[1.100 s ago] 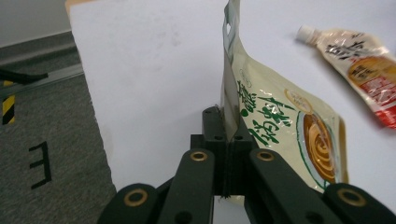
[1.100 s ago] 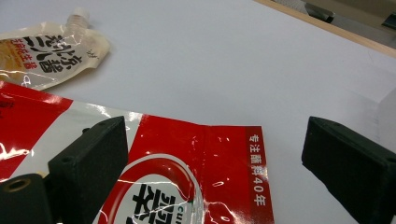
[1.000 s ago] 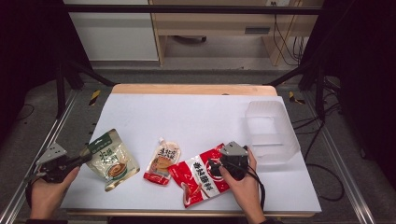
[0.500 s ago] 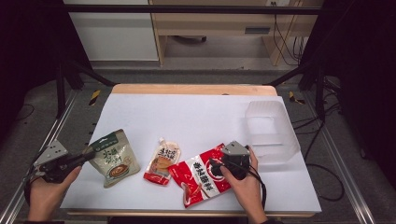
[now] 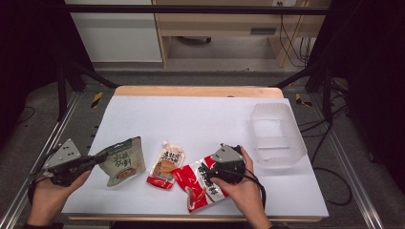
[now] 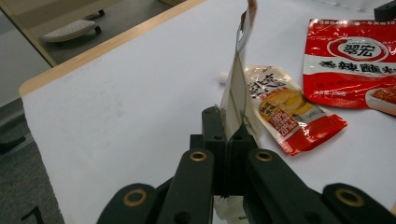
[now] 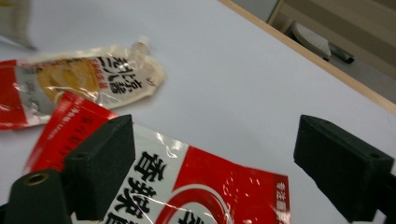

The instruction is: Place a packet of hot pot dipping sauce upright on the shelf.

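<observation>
My left gripper [image 5: 97, 160] [image 6: 227, 127] is shut on the edge of a green snack pouch [image 5: 123, 161] [image 6: 238, 88], which hangs upright off the white table at the front left. A red snack packet [image 5: 198, 185] [image 6: 350, 65] [image 7: 201, 186] lies flat near the front middle. My right gripper [image 5: 211, 171] [image 7: 217, 140] hovers over it, pointing left. Its jaws have just been closing a little but still stand wide, with the packet's top edge below and between them and the pads clear of it. A beige spouted pouch [image 5: 165, 164] [image 6: 280, 107] [image 7: 88, 79] lies between the other two packs.
A clear plastic tub [image 5: 286, 157] stands at the right side of the white table [image 5: 200, 119]. The table's wooden far edge [image 5: 196, 90] borders a grey floor with a metal frame around it. Cables trail on the floor at right.
My left gripper has raised the green pouch and carried it slightly rightward, so it now hangs more upright. My right gripper has shifted slightly over the red packet.
</observation>
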The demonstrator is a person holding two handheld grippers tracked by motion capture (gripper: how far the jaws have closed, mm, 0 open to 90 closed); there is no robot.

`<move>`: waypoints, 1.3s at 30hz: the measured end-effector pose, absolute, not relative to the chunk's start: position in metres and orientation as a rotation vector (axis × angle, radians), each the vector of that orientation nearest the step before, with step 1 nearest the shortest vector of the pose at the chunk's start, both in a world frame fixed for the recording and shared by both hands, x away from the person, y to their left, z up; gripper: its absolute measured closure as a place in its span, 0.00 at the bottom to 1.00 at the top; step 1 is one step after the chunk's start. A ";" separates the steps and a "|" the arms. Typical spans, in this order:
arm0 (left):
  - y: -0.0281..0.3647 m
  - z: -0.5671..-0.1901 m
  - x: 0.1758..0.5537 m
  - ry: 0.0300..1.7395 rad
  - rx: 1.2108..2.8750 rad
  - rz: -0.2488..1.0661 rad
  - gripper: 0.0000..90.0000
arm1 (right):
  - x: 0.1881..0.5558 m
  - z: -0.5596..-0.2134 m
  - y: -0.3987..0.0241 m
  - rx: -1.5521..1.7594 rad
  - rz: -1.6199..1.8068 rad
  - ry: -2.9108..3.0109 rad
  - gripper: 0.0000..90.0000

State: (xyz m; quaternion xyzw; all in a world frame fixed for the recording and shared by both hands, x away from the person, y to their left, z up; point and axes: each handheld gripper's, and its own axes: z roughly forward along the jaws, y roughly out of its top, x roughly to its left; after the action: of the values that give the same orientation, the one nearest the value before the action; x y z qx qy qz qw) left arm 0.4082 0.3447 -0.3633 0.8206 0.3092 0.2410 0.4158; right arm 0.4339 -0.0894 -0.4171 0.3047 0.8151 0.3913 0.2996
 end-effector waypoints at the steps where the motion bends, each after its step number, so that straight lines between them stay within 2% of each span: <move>1: 0.343 -0.361 0.409 0.765 2.067 0.603 1.00 | 0.434 -0.417 -0.089 0.809 1.039 2.164 0.17; 3: 0.339 -0.357 0.409 0.755 2.073 0.612 1.00 | 0.435 -0.404 -0.076 0.738 1.039 2.208 0.22; 10: 0.332 -0.333 0.413 0.695 2.078 0.634 1.00 | 0.445 -0.369 -0.046 0.580 1.025 2.319 0.27; 11: 0.330 -0.326 0.413 0.675 2.080 0.641 1.00 | 0.450 -0.361 -0.038 0.543 1.026 2.367 0.31; 19: 0.318 -0.305 0.421 0.621 2.097 0.639 1.00 | 0.465 -0.331 -0.019 0.425 0.995 2.439 0.36; 30: 0.295 -0.291 0.440 0.554 2.117 0.599 1.00 | 0.481 -0.313 -0.006 0.328 0.953 2.495 0.39; 39: 0.266 -0.293 0.451 0.460 2.200 0.544 1.00 | 0.494 -0.307 -0.003 0.323 0.931 2.551 0.38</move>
State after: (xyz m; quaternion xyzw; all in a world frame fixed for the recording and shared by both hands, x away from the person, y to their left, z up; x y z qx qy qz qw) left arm 0.4511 0.2658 -0.2928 0.8707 0.1822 0.2154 0.4028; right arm 0.4944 -0.0026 -0.3068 0.1158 0.9135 0.3334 0.2022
